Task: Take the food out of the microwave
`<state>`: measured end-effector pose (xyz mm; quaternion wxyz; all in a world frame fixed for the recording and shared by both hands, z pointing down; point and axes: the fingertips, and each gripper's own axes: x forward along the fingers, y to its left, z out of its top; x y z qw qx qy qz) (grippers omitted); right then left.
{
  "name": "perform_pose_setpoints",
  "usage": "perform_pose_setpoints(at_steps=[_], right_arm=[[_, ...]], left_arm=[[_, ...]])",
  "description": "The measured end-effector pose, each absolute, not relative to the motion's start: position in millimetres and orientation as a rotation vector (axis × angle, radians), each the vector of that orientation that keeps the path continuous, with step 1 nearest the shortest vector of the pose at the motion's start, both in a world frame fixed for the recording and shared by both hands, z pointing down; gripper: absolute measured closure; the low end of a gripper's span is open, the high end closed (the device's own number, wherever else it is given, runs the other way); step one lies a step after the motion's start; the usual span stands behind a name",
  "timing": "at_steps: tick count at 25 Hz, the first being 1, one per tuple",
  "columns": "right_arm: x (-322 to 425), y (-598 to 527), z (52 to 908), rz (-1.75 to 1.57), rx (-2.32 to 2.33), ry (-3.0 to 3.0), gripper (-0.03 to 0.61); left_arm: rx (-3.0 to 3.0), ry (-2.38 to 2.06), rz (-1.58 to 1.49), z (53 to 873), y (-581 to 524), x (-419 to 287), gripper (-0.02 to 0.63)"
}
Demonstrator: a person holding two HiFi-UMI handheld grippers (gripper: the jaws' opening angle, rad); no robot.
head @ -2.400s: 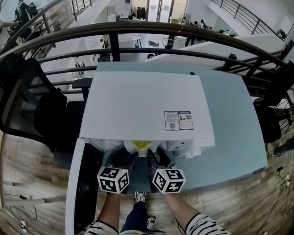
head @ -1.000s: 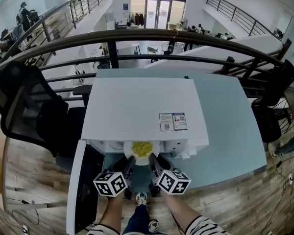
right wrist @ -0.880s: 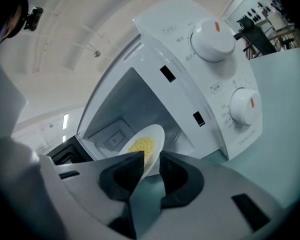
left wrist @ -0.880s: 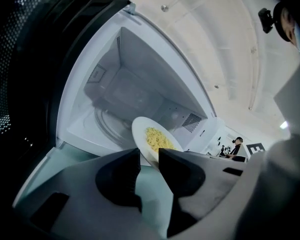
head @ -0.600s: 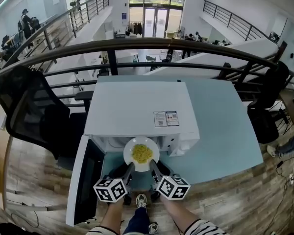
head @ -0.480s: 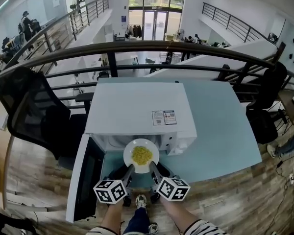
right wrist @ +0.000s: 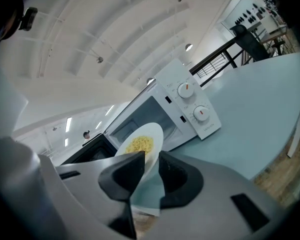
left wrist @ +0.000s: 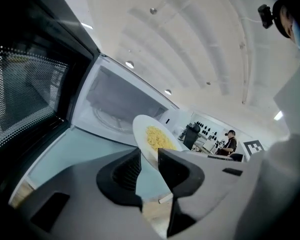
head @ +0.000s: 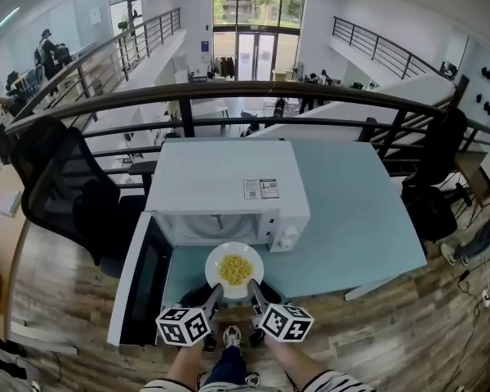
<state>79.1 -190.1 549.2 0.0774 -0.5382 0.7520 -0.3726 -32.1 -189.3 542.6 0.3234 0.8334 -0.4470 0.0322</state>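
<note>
**Head view.** The left gripper (head: 216, 288) and right gripper (head: 251, 286) sit side by side at the bottom of the frame. Each is clamped on the near rim of a white plate (head: 234, 255), left gripper at the left and right gripper at the right. Both pairs of jaws have just been closing onto that rim. A heap of yellow food (head: 235, 269) lies at the plate's centre. The plate is outside the microwave (head: 220, 182), just in front of its open cavity and over the front of the table (head: 351, 219). The door (head: 139, 280) is swung fully out to the left. A chair (head: 61, 194) stands left of the table, and a railing (head: 229, 92) runs behind it.

**Left gripper view.** The left gripper (left wrist: 149, 159) has its two jaws pressed on the plate (left wrist: 141, 134), whose rim passes between them. The food (left wrist: 157, 138) lies beyond the jaws. Behind the plate is the lit microwave (left wrist: 115, 104) cavity. The door (left wrist: 30, 94) fills the left of the frame, with the table (left wrist: 75, 149) below.

**Right gripper view.** The right gripper (right wrist: 151, 160) is likewise closed on the plate (right wrist: 156, 132), with the rim nipped between the jaws. The food (right wrist: 139, 144) is visible above them. The microwave (right wrist: 162, 91) stands behind with two knobs (right wrist: 186, 89) on its panel. The door (right wrist: 90, 151) is at the left and the table (right wrist: 255, 114) at the right.
</note>
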Motion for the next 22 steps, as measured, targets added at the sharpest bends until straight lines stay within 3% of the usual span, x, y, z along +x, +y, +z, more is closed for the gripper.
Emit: perform_pose_setpoints(at_steps=[22], right_arm=[[88.9, -85.3, 527.7, -1.079, -1.638, 2.248, 0.482]], left_arm=[[2.258, -1.107, 0.097, 520.0, -87.7, -22.1, 0.495]])
